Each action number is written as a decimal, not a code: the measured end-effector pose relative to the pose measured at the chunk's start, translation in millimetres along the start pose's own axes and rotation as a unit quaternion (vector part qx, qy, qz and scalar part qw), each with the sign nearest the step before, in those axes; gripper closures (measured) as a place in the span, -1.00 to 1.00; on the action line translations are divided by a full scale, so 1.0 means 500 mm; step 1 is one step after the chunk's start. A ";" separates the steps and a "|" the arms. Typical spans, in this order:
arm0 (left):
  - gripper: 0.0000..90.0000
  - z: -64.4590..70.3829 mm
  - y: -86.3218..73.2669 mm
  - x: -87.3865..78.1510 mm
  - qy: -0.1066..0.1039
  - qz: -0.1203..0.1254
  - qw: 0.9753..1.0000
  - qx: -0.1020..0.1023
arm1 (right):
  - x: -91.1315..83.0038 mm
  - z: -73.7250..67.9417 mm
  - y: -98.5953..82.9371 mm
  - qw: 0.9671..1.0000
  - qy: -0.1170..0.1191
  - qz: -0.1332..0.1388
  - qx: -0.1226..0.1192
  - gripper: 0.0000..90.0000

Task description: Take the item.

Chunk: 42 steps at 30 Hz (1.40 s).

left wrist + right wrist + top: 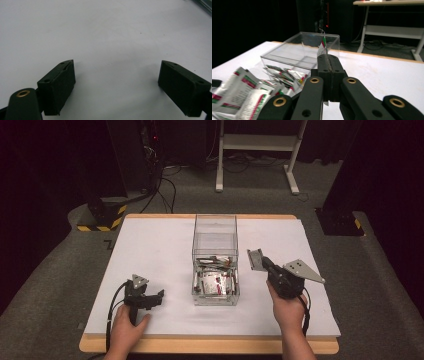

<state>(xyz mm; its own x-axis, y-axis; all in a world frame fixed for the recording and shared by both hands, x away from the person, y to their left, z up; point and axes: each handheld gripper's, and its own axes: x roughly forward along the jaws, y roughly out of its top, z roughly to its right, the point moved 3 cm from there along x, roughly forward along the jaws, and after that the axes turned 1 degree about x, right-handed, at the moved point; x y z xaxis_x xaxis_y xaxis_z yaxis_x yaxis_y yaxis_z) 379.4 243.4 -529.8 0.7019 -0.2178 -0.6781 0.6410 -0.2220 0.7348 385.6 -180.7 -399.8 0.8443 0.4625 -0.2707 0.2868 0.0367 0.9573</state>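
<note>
Nearest the tabletop's (150,245) front edge, the left hand (125,332) rests on the matte white surface and holds the left claw (152,299) low over it. In the left gripper view its two blocky black jaws stand wide apart with nothing between them, only smooth white tabletop and a faint shadow; small screw holes dot each jaw and a brass-ringed pivot shows at the lower left.

To the right, the right hand (287,307) holds the right claw (263,262) raised, with a grey three-cornered plate on top of it. Its jaws are clenched flat against each other on a packet (255,259), a thin flat sachet that looks grey and squarish from above. In the right gripper view the packet's (322,48) white top edge with red and green print pokes up past the jaws. Brass-ringed pivots mark the black links below.

Between the two hands, at mid-table, stands a clear box (215,225), rectangular, with glossy transparent walls and an open top. Its near half holds a loose heap of packets (215,282), crinkled white sachets with red and green bands. The held packet is just right of the box, apart from its wall.

Beyond the tabletop lie grey carpet, dark cables and a white frame (260,142).
</note>
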 end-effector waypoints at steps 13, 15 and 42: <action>-0.68 0.000 0.000 0.000 0.000 0.000 1.000 0.000 | 0.040 0.037 -0.040 0.999 -0.027 -0.036 0.007 1.00; -0.68 0.000 0.000 0.000 0.000 0.000 1.000 0.000 | 0.048 0.042 -0.047 0.999 -0.030 -0.042 0.008 1.00; -0.68 0.000 0.000 0.000 0.000 0.000 1.000 0.000 | 0.123 0.077 -0.116 0.993 -0.054 -0.105 0.025 1.00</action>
<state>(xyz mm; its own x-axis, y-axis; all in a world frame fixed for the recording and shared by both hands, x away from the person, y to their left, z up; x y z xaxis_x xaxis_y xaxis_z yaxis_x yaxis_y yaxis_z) 379.4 243.4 -529.8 0.7017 -0.2177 -0.6783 0.6413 -0.2217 0.7346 438.5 -188.6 -475.9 0.8061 0.3508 -0.4766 0.4821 0.0778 0.8727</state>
